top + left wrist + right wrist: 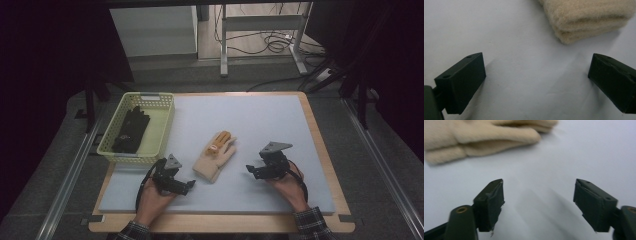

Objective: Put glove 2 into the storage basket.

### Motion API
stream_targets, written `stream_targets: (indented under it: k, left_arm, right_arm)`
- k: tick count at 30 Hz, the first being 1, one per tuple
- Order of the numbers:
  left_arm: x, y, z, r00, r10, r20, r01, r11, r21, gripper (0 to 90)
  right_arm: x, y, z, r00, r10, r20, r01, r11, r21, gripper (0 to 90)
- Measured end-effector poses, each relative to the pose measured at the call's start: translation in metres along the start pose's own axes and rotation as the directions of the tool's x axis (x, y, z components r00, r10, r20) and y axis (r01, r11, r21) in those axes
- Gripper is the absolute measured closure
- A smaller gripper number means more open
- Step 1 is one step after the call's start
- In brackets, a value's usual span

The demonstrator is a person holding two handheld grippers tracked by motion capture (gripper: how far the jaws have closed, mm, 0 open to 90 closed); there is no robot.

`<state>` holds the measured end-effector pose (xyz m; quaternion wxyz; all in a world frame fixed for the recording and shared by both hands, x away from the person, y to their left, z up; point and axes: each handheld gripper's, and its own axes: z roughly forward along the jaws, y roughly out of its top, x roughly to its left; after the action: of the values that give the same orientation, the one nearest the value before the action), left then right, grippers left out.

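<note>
The cream glove (215,156) lies flat on the grey mat (260,125) between the two tongs, touching neither. The left gripper (189,186) stands apart and empty just beside its cuff; the right gripper (250,170), jaws apart and empty, sits near its fingers

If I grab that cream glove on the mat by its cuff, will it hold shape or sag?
The cream glove looks like soft fuzzy knit lying limp and flat, so it will probably droop from the cuff. Its fingers would likely dangle. The nap suggests good grip, little slipping. It seems light, so pushing may bunch it on the mat rather than slide it.
</note>
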<state>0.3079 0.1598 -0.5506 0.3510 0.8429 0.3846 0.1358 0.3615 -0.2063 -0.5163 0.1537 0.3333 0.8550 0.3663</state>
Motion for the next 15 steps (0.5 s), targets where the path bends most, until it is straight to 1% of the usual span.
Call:
stream_targets:
  k: [2,4,6,10,12,15]
  left_arm:
    - [0.000,0.000,0.000,1.0000,0.000,0.000,0.000,1.0000,0.000,1.4]
    - [0.000,0.000,0.000,1.0000,0.000,-0.001,0.000,1.0000,0.001,1.3]
    - [0.000,0.000,0.000,1.0000,0.002,-0.002,-0.002,1.0000,0.002,1.2]
    - [0.000,0.000,0.000,1.0000,0.002,-0.001,-0.002,1.0000,0.004,1.2]
    - [0.000,0.000,0.000,1.0000,0.002,0.000,-0.002,1.0000,0.004,1.3]
    - [0.000,0.000,0.000,1.0000,0.002,-0.001,-0.002,1.0000,0.006,1.5]
  right_arm:
    - [-0.006,-0.006,-0.003,0.9999,0.014,0.009,-0.014,1.000,-0.004,18.6]
    - [-0.010,-0.010,-0.004,0.9998,0.016,0.012,-0.016,1.000,-0.004,15.7]
    - [-0.014,-0.015,-0.005,0.9992,0.010,0.038,-0.011,1.000,0.007,11.8]
    - [-0.018,-0.021,-0.004,0.9977,0.007,0.067,-0.009,1.000,0.027,7.6]
    - [-0.019,-0.023,-0.002,0.9977,0.008,0.068,-0.011,0.999,0.042,6.4]
    - [-0.020,-0.022,-0.002,0.9977,0.013,0.066,-0.016,0.999,0.043,6.0]
